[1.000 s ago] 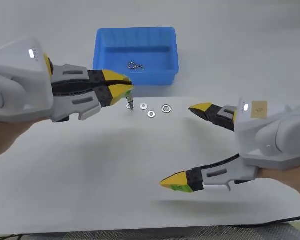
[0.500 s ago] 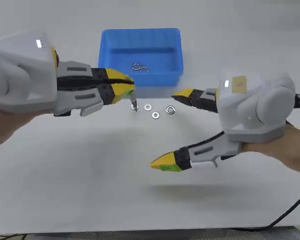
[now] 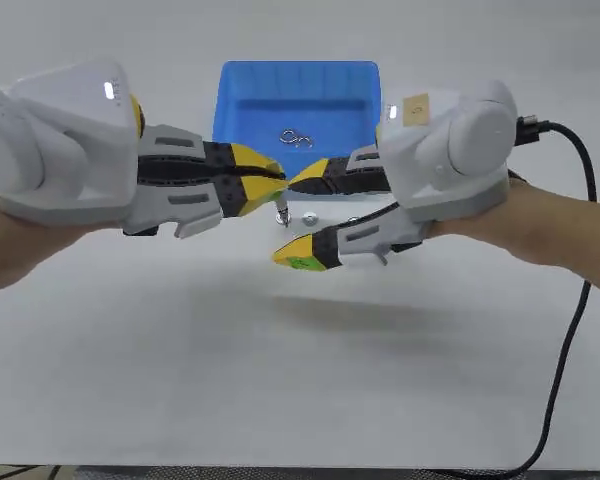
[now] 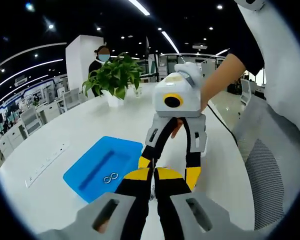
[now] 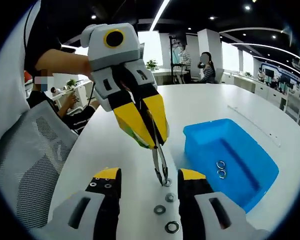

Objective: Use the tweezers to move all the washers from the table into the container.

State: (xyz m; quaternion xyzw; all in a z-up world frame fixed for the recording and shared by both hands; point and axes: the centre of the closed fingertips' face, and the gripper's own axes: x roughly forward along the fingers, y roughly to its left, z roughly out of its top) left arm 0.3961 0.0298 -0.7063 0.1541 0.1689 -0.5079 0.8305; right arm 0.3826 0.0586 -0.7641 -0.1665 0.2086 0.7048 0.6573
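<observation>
Worktop (image 3: 300,390): white, carrying the blue container (image 3: 300,68). Left claw (image 3: 278,182), just in front of the container, is clamped on the tweezers (image 5: 160,165). Right claw (image 3: 290,218) sits beside it, jaws spread wide, holding nothing. Washers (image 5: 160,209) lie in a row before the container's near wall. The tweezer tips meet the end one (grip not confirmable). Two more lie inside the container.

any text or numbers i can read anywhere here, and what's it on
No text can be read here.
Tan label on the right gripper: print too small to read.
Green sticker on its lower finger: marks blurred, unreadable.
</observation>
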